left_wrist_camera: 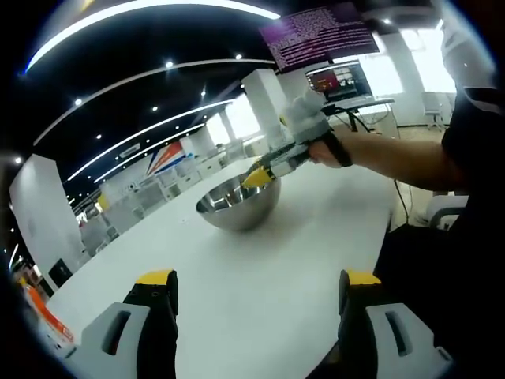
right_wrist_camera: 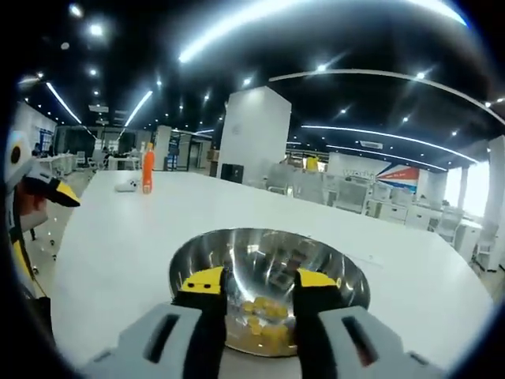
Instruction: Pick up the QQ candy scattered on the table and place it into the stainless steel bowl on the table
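Note:
The stainless steel bowl [left_wrist_camera: 237, 203] stands on the white table [left_wrist_camera: 260, 268], ahead of my left gripper [left_wrist_camera: 256, 290]. That gripper hovers low over the table, jaws wide apart and open with nothing between them. A hand holds my right gripper [left_wrist_camera: 262, 175] over the bowl's far rim. In the right gripper view, my right gripper [right_wrist_camera: 260, 294] points down into the bowl [right_wrist_camera: 197, 257]. Its jaws stand a little apart and open. Several yellow QQ candies [right_wrist_camera: 264, 324] lie on the bowl's bottom, seen through the gap. The left gripper [right_wrist_camera: 35, 197] shows at the left edge.
An orange bottle [right_wrist_camera: 147, 167] and a small white object [right_wrist_camera: 126, 186] stand at the table's far end. An orange item [left_wrist_camera: 46, 314] lies by the table's edge at lower left. The person's arm [left_wrist_camera: 394, 158] reaches in from the right. Monitors [left_wrist_camera: 341, 79] stand behind.

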